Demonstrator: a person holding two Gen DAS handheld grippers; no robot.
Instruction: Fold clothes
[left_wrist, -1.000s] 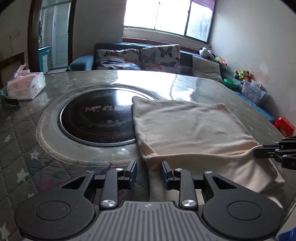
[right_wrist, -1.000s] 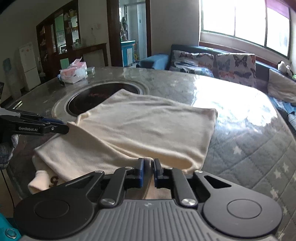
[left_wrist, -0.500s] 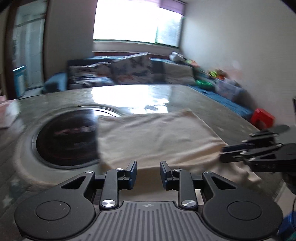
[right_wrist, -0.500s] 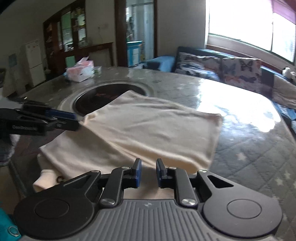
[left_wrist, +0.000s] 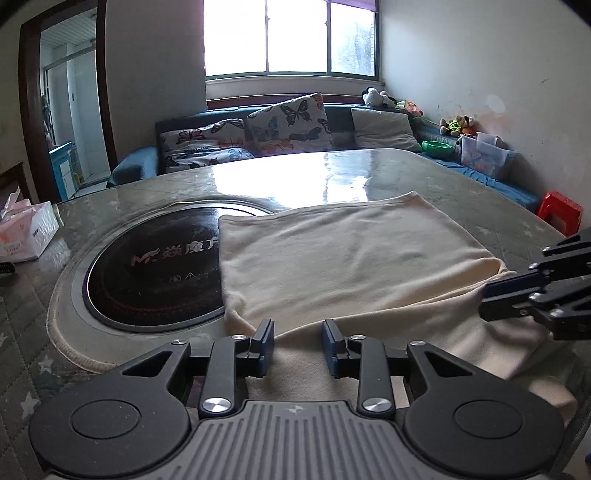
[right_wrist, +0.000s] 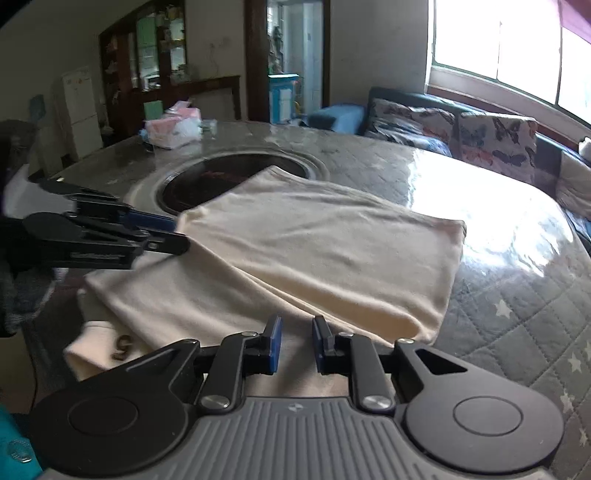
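Since the earlier frames, right gripper (right_wrist: 296, 343) has let go: its jaws were pinched on the near hem of the cream garment (left_wrist: 343, 258) and have just been opening, and we now see a clear gap between the blue pads with cloth lying under them, not clamped. Left gripper (left_wrist: 297, 345) has shifted sideways along the same near edge; its jaws stand partly apart over the fabric and grip nothing.

Progress, as we judge it: one fold looks done. The garment lies on the table (left_wrist: 369, 173) as a rough rectangle, upper layer laid over a lower one, its far left corner overlapping the round black cooktop (left_wrist: 147, 273). Near edge is uneven, with a lower layer sticking out toward us. We expect smoothing and at least one more fold remain.

Hard to make out:
- which kind of garment; no sleeves or collar show.
- a dark mark on the protruding lower layer in the right wrist view, partly tucked under, unreadable.
- near hem hidden behind both gripper bodies.
- person's hand at left edge of the right wrist view, blurred and cut off.
- tissue box (left_wrist: 26, 232) cropped by the frame.
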